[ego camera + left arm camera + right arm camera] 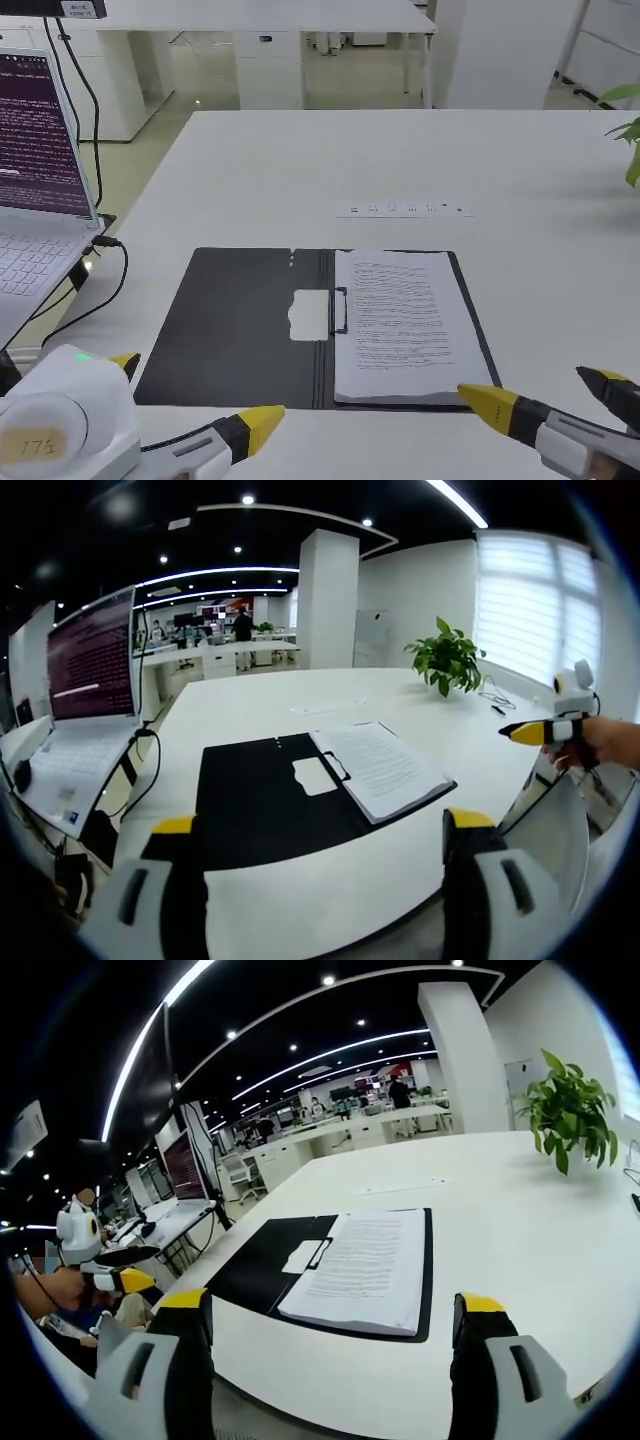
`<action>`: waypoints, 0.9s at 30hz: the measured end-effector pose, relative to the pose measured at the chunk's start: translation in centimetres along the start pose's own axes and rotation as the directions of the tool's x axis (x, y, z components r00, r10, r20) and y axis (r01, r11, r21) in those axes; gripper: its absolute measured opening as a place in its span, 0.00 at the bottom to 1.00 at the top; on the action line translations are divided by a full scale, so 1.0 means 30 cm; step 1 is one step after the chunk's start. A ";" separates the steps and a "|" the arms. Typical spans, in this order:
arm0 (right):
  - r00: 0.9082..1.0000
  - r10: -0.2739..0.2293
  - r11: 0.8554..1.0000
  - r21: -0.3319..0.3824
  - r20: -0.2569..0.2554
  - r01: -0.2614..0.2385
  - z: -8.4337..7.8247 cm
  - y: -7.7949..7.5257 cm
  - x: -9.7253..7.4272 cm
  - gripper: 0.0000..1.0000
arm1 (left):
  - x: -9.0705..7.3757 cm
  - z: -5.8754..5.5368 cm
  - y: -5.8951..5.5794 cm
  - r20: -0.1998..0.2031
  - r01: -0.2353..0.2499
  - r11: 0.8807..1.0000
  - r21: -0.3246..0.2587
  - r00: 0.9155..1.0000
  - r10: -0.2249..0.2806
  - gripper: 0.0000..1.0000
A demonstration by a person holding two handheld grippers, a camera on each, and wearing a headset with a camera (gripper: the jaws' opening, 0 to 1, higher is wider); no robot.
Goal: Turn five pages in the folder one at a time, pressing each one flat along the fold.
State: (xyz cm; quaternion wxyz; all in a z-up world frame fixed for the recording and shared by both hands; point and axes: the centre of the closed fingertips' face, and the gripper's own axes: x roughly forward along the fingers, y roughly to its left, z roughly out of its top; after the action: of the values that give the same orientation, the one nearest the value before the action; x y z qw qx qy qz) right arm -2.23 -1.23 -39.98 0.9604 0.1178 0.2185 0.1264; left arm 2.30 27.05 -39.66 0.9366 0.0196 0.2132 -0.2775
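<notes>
Worktop (300,160): white and broad; carries the folder near its front edge
Folder (235,330): black, lying open and flat; left inner cover bare apart from a white patch (310,315) just left of the fold
Laptop (35,170): left of the folder, well apart from it; lid up, screen lit with purple and lines of text; a black cable (110,290) loops between it and the folder's left edge
Pages (400,320): a stack of printed sheets on the folder's right half, lying flat, squared up against the fold
Left claw (193,392): on the near side of the folder, by its left half; yellow-tipped jaws spread wide, nothing between them, not touching the folder
Right claw (545,392): on the near side of the folder, by its right corner; jaws spread wide and empty; one tip just beside the near edge of the pages, the other out past the folder's right edge
Plant (447,658): green, leafy; beyond the folder and to its right, well apart
White strip (400,210): flat on the worktop, just beyond the folder's far edge
Clip (340,310): black, at the fold, on the left edge of the pages
</notes>
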 end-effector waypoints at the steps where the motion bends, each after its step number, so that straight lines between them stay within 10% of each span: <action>1: 1.000 0.001 1.000 0.001 0.000 -0.001 0.000 0.001 0.001 1.00 | -0.001 -0.001 0.001 -0.001 -0.001 1.000 0.000 1.000 0.001 0.99; 27: 1.000 -0.002 1.000 0.013 -0.004 0.002 -0.015 0.004 0.003 0.99 | 0.058 0.005 0.002 -0.019 0.027 0.999 0.024 0.999 -0.026 0.99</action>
State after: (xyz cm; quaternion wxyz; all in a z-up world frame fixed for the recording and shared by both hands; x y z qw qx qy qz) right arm -2.36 -1.01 -40.37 0.9594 0.1234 0.2212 0.1241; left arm 3.71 26.19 -40.26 0.9305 0.0309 0.2186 -0.2923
